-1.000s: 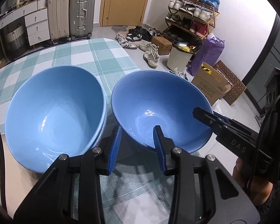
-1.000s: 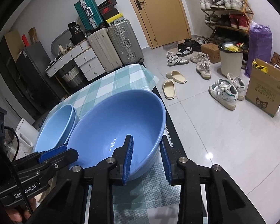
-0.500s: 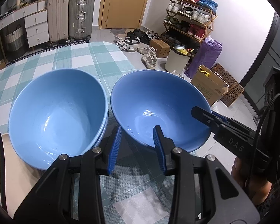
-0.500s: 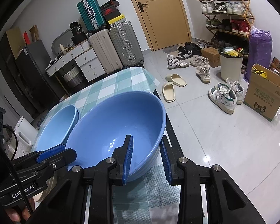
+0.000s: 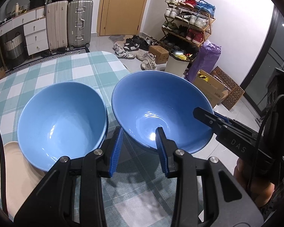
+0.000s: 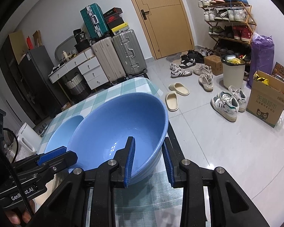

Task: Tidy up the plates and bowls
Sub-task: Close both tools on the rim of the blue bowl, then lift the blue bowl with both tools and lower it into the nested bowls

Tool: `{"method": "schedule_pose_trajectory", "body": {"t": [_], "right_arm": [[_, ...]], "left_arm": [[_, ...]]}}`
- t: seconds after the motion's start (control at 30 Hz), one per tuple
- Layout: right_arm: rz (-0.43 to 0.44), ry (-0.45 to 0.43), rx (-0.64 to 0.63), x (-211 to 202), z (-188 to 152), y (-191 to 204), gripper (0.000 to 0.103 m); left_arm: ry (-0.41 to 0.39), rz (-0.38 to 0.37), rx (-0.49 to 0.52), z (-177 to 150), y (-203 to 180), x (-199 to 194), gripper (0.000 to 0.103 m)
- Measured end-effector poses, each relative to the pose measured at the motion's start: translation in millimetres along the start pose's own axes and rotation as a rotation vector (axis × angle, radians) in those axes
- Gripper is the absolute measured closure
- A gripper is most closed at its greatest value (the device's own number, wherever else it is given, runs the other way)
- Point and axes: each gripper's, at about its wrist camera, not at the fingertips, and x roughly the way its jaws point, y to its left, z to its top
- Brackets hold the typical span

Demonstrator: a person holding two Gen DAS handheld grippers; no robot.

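A green-checked tablecloth (image 5: 70,70) is filling the foreground. The right gripper (image 6: 148,158) is pinching the rim of the darker blue bowl (image 6: 121,130), one finger inside, one outside. The left gripper (image 5: 138,147) is gaping wide, holding nothing. Left of centre, stacked lighter bowls (image 5: 62,119) are sitting by a cream plate (image 5: 11,170).

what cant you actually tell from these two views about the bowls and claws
- Left wrist view: how many bowls sit nested under the left blue bowl; it hides them.
- Left wrist view: the beige plate is cut by the frame edge and covered by that bowl.
- Right wrist view: whether the right claw pinches the right blue bowl wall or only straddles it.
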Motion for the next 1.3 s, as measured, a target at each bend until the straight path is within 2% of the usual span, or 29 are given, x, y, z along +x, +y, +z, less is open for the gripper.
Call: {"method": "schedule_pose_trajectory", "body": {"t": [0.63, 1.3], "right_arm": [[0.018, -0.052, -0.026, -25.4, 4.2, 15.7, 0.072], [0.031, -0.073, -0.097, -26.1, 4.6, 51.0, 0.072]], "left_arm": [[-0.061, -0.012, 0.006, 1.1, -8.9, -55.4, 0.071], [-0.108, -0.01, -0.031, -1.3, 15.8, -105.2, 0.071]]}}
